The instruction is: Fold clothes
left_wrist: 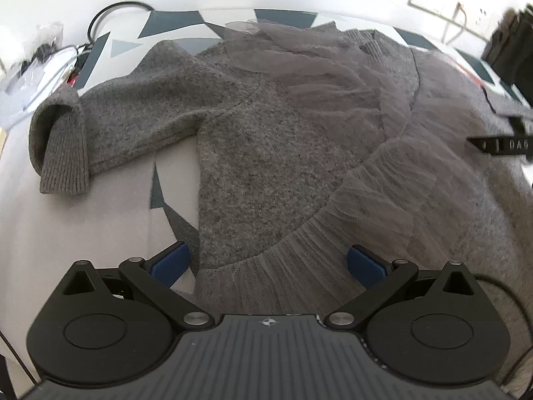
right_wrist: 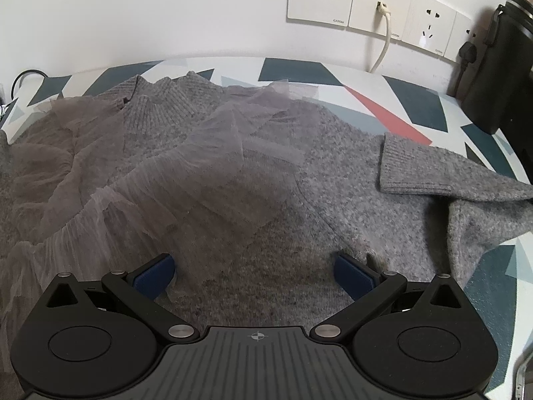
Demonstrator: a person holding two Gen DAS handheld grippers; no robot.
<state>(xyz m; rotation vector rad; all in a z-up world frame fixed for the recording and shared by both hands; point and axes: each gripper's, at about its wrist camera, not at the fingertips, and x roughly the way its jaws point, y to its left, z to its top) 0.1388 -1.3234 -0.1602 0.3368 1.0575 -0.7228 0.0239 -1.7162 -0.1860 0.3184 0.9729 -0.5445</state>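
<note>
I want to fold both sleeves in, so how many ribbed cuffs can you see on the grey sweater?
2. One grey ribbed knit cuff lies at the far left of the sweater; the other ribbed cuff lies on the right side, folded back over the sleeve.

The left gripper point(left_wrist: 268, 260) is held low and level, its blue-padded jaws spread wide apart with nothing between them. The right gripper point(right_wrist: 255, 271) sits the same way, jaws wide, pointing toward the far wall.

Heathered grey sweater point(left_wrist: 253, 153) with mauve-grey, perhaps taupe, tulle ruffles point(right_wrist: 206, 153); white tablecloth point(right_wrist: 429, 106) with teal and red triangles.
</note>
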